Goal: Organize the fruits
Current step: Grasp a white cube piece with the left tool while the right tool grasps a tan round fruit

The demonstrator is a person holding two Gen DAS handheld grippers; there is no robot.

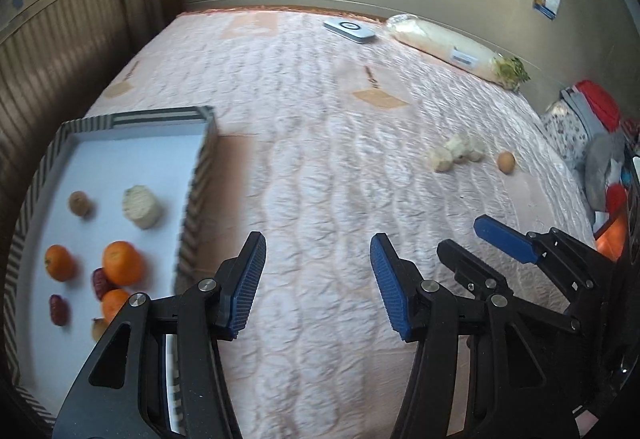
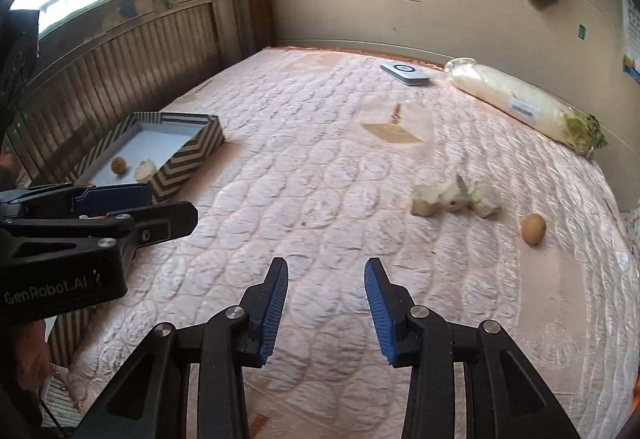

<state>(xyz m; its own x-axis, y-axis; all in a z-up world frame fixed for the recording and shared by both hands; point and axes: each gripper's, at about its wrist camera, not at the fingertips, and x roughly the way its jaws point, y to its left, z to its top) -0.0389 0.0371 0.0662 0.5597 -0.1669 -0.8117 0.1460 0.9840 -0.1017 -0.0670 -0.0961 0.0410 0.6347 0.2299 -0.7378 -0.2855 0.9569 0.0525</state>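
Observation:
A striped box [image 1: 160, 117] at the left holds three oranges [image 1: 122, 263], two red dates [image 1: 58, 309], a small brown fruit [image 1: 80, 203] and a pale chunk [image 1: 141, 207]. Out on the pink quilt lie a cluster of pale chunks [image 1: 460, 151] [image 2: 456, 199] and a brown round fruit [image 1: 506, 161] [image 2: 534, 229]. My left gripper [image 1: 318, 243] [image 2: 172, 205] is open and empty, just right of the box [image 2: 188, 155]. My right gripper [image 2: 326, 265] [image 1: 462, 235] is open over bare quilt with nothing between its fingers. The loose fruit lies ahead and to its right.
A bagged white radish [image 1: 452, 47] [image 2: 520, 103] and a flat white device [image 1: 350, 30] [image 2: 404, 73] lie by the far wall. Folded clothes [image 1: 592, 119] pile up at the quilt's right edge. A slatted wall panel [image 2: 120, 79] runs behind the box.

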